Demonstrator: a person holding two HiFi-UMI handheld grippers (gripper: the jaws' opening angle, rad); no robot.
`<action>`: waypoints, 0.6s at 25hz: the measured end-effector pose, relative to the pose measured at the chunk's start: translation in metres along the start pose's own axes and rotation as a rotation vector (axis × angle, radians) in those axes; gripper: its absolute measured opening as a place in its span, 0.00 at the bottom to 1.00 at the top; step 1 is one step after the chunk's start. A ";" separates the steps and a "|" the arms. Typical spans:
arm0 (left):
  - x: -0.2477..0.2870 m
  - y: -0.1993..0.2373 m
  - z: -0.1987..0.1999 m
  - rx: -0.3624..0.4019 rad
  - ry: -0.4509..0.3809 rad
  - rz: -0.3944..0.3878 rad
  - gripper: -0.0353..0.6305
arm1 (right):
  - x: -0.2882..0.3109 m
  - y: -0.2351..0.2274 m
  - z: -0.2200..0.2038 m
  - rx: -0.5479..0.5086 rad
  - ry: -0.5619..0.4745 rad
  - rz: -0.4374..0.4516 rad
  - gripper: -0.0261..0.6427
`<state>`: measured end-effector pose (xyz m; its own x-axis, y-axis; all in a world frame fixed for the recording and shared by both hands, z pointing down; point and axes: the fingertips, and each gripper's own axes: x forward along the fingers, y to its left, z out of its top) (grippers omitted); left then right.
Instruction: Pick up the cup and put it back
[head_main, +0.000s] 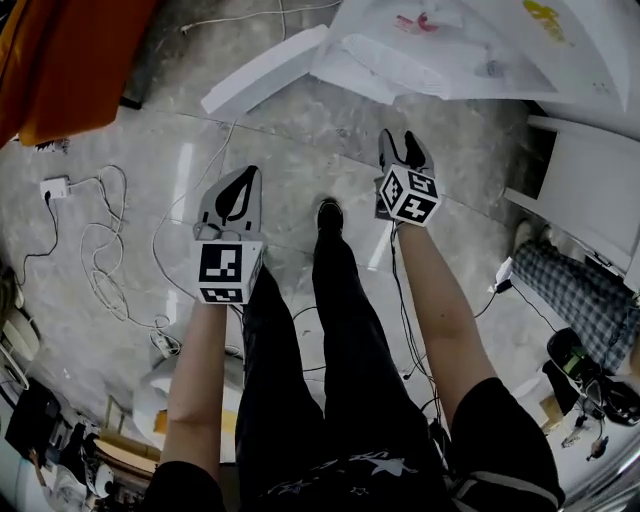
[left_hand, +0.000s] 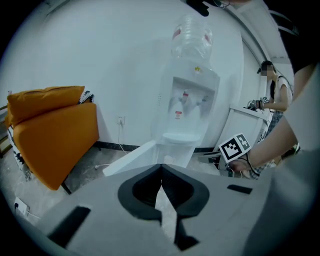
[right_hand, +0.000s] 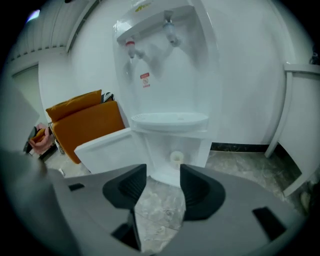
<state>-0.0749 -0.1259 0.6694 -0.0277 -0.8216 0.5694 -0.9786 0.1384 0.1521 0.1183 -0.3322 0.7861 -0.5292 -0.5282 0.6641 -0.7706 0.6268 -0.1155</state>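
Note:
A small pale cup (right_hand: 176, 158) stands inside the low compartment of the white water dispenser (right_hand: 170, 75), whose door (right_hand: 105, 147) hangs open to the left. My right gripper (right_hand: 163, 172) points at that compartment from some way off, jaws open and empty. In the head view the right gripper (head_main: 403, 142) hangs over the stone floor just short of the dispenser (head_main: 450, 50). My left gripper (head_main: 245, 178) is beside it, further back. Its jaws meet at the tips in the left gripper view (left_hand: 161, 166), shut on nothing.
An orange seat (head_main: 70, 60) stands at the left. White cables (head_main: 100, 260) and a power strip (head_main: 55, 187) lie on the floor at the left. A white table (head_main: 590, 190) stands right of the dispenser, with another person (left_hand: 277, 95) near it. My own legs are below.

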 end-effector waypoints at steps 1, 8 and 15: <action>0.008 0.004 -0.011 0.004 0.007 -0.009 0.07 | 0.011 -0.006 -0.007 -0.011 0.002 -0.008 0.36; 0.101 0.033 -0.066 0.006 -0.024 -0.056 0.07 | 0.121 -0.043 -0.048 -0.082 -0.003 -0.039 0.35; 0.202 0.051 -0.114 0.021 -0.071 -0.103 0.07 | 0.231 -0.053 -0.066 -0.098 -0.046 -0.035 0.32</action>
<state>-0.1068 -0.2219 0.8839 0.0597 -0.8681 0.4929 -0.9811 0.0401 0.1895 0.0607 -0.4498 0.9949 -0.5199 -0.5755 0.6312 -0.7519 0.6590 -0.0185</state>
